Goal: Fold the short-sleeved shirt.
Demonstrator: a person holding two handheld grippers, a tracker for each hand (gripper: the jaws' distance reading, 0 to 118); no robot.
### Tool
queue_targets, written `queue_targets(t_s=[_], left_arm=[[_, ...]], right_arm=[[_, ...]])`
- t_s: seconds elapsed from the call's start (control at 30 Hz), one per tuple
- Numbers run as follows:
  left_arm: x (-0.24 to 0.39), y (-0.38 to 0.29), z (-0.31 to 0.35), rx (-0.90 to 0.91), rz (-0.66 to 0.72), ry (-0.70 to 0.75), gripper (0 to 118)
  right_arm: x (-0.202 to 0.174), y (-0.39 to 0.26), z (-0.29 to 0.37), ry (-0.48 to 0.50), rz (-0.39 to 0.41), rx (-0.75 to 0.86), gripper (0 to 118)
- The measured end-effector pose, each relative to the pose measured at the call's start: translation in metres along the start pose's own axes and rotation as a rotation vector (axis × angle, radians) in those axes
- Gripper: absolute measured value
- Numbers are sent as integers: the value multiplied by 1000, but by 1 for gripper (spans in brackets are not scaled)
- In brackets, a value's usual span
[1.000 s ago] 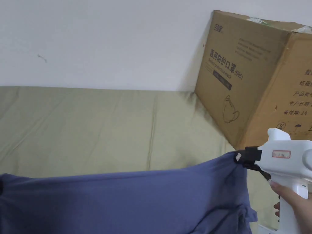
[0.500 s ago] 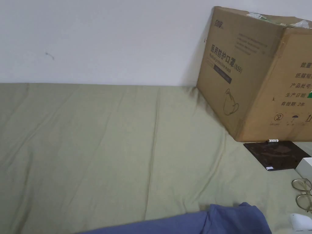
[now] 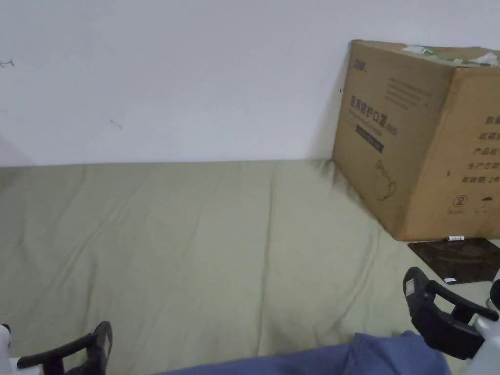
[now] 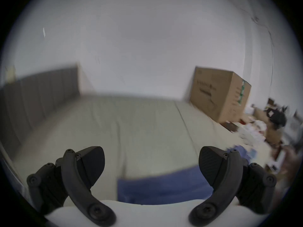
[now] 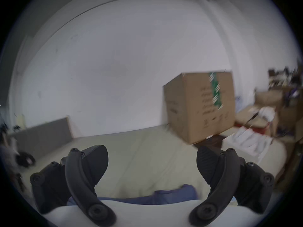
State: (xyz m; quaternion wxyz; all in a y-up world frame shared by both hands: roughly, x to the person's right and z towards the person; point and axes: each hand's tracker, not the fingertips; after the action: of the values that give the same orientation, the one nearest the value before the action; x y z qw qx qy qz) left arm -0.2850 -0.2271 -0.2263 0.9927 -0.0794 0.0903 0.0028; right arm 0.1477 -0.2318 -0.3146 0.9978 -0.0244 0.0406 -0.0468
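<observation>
Right hand-held gripper (image 5: 152,166) jaws apart, blue shirt (image 5: 172,196) just below

green sheet (image 3: 195,234) open, cardboard box (image 3: 420,136) blocks right

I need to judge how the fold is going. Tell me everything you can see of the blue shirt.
The blue shirt looks like soft, matte knit cloth in a muted blue-violet. It lies on the green bed sheet at the near edge of the head view, mostly cut off by the frame, with a rumpled bump near the right hand-held gripper. Both gripper views show it lying below and between open jaws, which hold nothing. The left hand-held gripper sees a fairly straight edge.
</observation>
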Motion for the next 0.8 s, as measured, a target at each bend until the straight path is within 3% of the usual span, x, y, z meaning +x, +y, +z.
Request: queue_targets(t_s=[0.03, 0.07, 0.13, 0.17, 0.2, 0.27, 0.37, 0.47, 0.5, 0.57, 0.6, 0.63, 0.67, 0.7, 0.73, 0.8], left_arm=[[8, 0, 7, 46, -7, 14, 110], [11, -7, 12, 69, 27, -14, 98], [21, -7, 20, 70, 75, -49, 17], [27, -6, 21, 62, 61, -21, 0], [30, -5, 25, 72, 46, -19, 0], [26, 3, 27, 51, 40, -88, 0], [11, 15, 26, 42, 20, -41, 0], [-36, 22, 1, -209, 175, -205, 0], [-58, 16, -16, -337, 264, -258, 0], [-100, -10, -42, -528, 487, -384, 0], [-117, -24, -55, -588, 605, -415, 4], [-132, -40, -60, -599, 685, -426, 21], [-147, -57, -66, -599, 738, -444, 56], [-160, -73, -73, -623, 768, -431, 110], [-162, -85, -80, -655, 770, -407, 118], [-176, -110, -82, -670, 730, -403, 116]], right_arm=[[-6, -4, 3, 12, 17, -22, 108], [-11, -10, 9, 32, 18, -29, 99], [-24, -18, 16, 20, 58, -22, 16], [-29, -20, 17, -13, 92, -39, 0], [-27, -21, 20, 23, 62, -33, 0], [-21, -18, 19, 200, -27, -102, 0], [-20, -7, 21, 167, 3, -112, 0], [-11, 8, 28, 238, -70, -95, 0], [-9, 12, 29, 280, -115, -108, 0], [-9, 16, 31, 308, -125, -137, 0], [-11, 16, 30, 304, -113, -146, 0], [-12, 15, 30, 303, -105, -158, 0], [-13, 14, 30, 302, -97, -172, 0], [-14, 12, 30, 304, -96, -187, 0], [-15, 11, 29, 306, -99, -199, 0], [-21, 6, 24, 309, -111, -239, 0]])
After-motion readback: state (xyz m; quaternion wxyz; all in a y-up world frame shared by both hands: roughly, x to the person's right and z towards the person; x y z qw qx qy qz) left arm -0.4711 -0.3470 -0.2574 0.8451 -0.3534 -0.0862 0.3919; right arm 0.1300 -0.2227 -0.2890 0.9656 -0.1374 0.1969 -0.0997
